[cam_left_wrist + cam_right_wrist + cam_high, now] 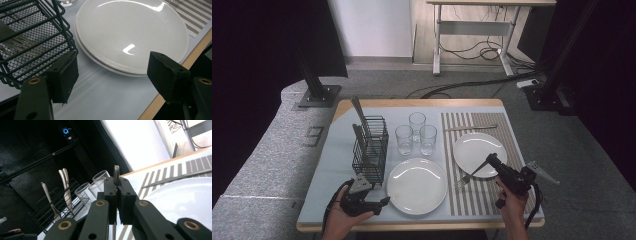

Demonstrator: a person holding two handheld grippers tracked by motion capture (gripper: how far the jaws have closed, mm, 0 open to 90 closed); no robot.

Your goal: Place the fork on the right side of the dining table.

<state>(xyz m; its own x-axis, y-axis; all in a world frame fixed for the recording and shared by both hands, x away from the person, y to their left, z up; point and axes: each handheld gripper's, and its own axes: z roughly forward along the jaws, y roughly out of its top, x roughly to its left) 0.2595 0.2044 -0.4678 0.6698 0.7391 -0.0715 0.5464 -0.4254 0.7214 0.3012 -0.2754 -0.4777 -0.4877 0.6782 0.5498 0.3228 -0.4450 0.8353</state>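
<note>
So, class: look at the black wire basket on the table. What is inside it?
Inside the wire basket stand several pieces of cutlery, handles up; fork tines show through the mesh. How many pieces there are cannot be told, as the wire hides their lower ends.

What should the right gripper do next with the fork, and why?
Probably lower the fork flat onto the striped mat left of the plate, then open. The right gripper is shut on its handle, with the tines down over the mat between the two plates; a knife already lies on the mat. The left gripper is open, holding nothing.
</note>
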